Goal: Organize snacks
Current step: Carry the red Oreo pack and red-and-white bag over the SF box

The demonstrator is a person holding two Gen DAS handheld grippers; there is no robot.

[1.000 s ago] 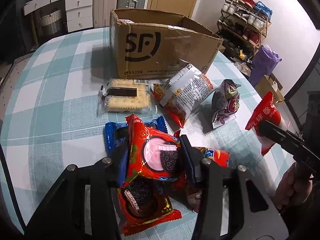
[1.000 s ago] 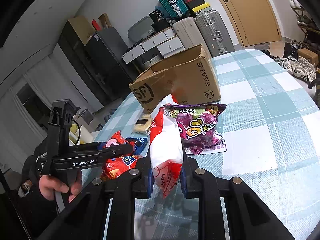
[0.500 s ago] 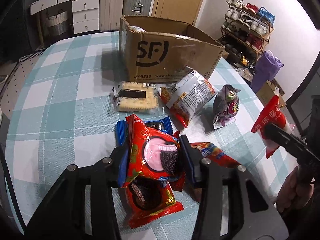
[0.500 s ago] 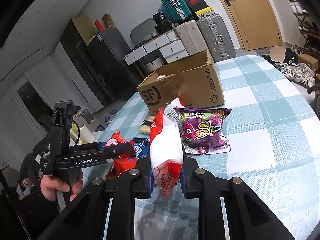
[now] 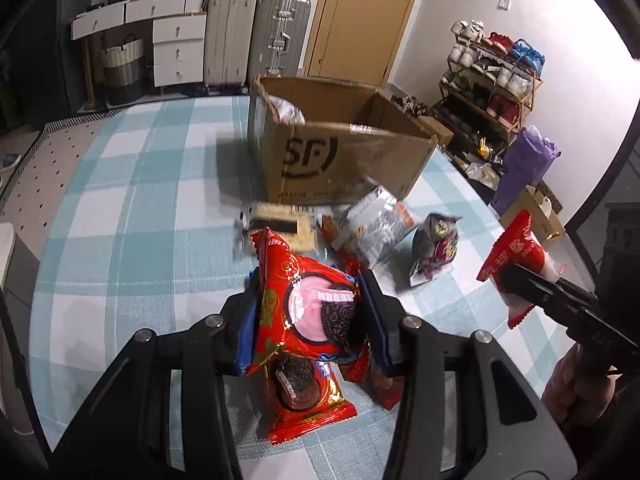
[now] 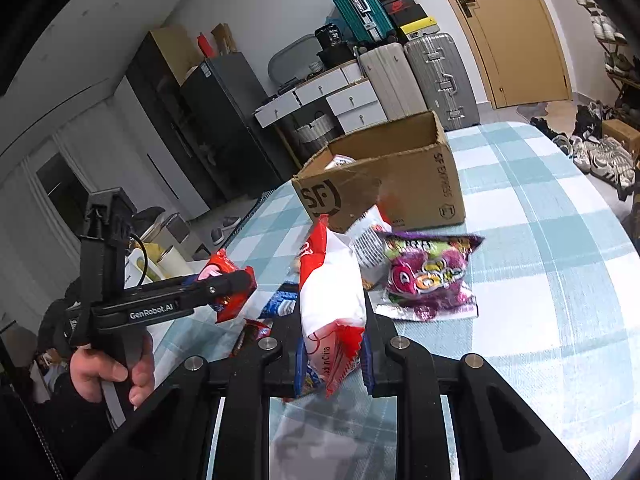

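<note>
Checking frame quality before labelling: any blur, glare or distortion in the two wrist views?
Left wrist view: motion blur smears the cracker pack and the cardboard box lettering; glare on the red cookie pack. Right wrist view: sharper, purple candy bag slightly soft. Both: heavy fisheye bending, dark corners.

Left gripper (image 5: pixel 310 312) fingers clamped, raised, right gripper (image 6: pixel 332 354) fingers clamped, hands gripping handles
</note>
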